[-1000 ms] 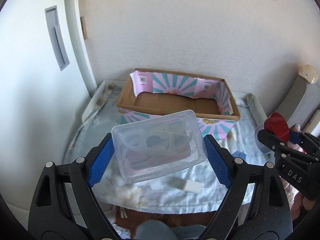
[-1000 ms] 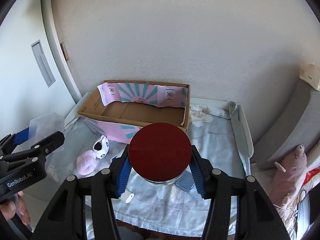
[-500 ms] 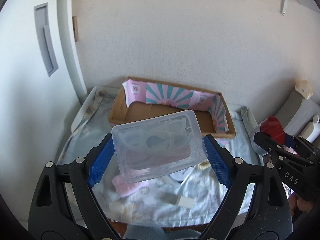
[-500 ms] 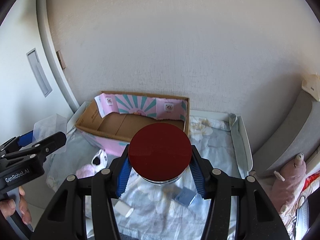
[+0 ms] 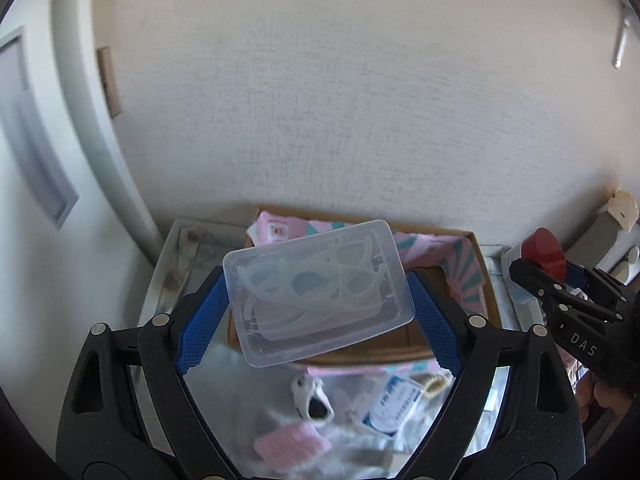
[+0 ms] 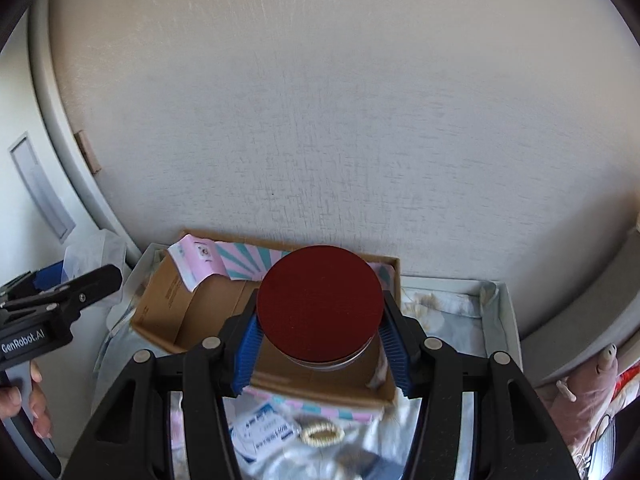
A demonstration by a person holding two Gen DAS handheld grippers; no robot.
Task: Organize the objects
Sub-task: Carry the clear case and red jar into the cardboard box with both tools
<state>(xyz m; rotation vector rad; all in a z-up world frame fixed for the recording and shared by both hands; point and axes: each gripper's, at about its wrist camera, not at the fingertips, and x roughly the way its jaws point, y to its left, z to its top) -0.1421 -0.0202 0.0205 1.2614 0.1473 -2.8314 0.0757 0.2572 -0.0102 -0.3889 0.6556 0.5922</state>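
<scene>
Left gripper clamped on clear plastic box; right gripper clamped on red-lidded jar, both above cardboard box.

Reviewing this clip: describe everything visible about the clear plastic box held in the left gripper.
The clear plastic box is a shallow, rounded-corner rectangle of frosted translucent plastic, lid on. Pale, curved, looped plastic pieces lie jumbled inside; what they are cannot be told. It is tilted, its broad face turned toward the camera, clamped at its two short ends by the blue ribbed pads of the left gripper. Held in the air, it touches nothing else and hangs in front of the open cardboard box.
</scene>
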